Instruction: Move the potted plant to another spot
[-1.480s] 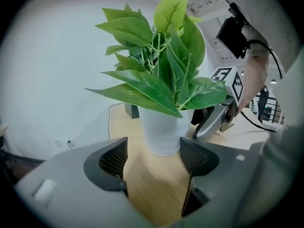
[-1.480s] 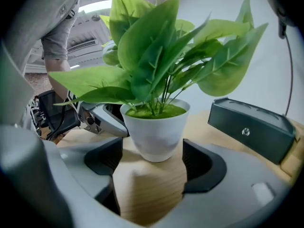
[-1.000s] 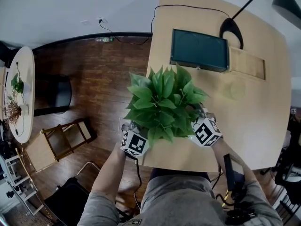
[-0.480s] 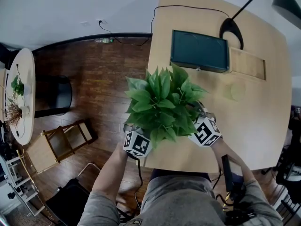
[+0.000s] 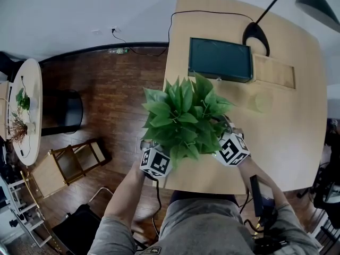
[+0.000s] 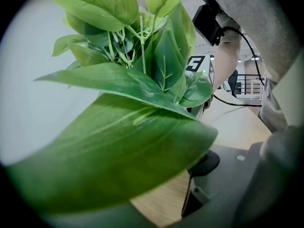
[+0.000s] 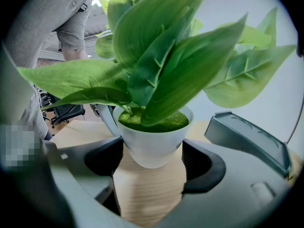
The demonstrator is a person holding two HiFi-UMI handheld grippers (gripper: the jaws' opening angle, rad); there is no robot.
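grasping step: the right gripper's (image 7: 151, 152) fingers (image 7: 205, 165) have just been closed onto the pot (image 7: 152, 136). the left gripper's (image 5: 153, 158) fingers are set wide, their hold hidden by a leaf (image 6: 114, 160). a level lift off the counter (image 5: 287, 142) is called for next.

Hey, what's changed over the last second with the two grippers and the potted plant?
Both grippers' jaws have just been closing. The right gripper now clamps the white pot; a big leaf hides what sits between the left gripper's jaws. The foliage shifted slightly. Unchanged: the potted plant is still at the desk's near edge, both hands in place.
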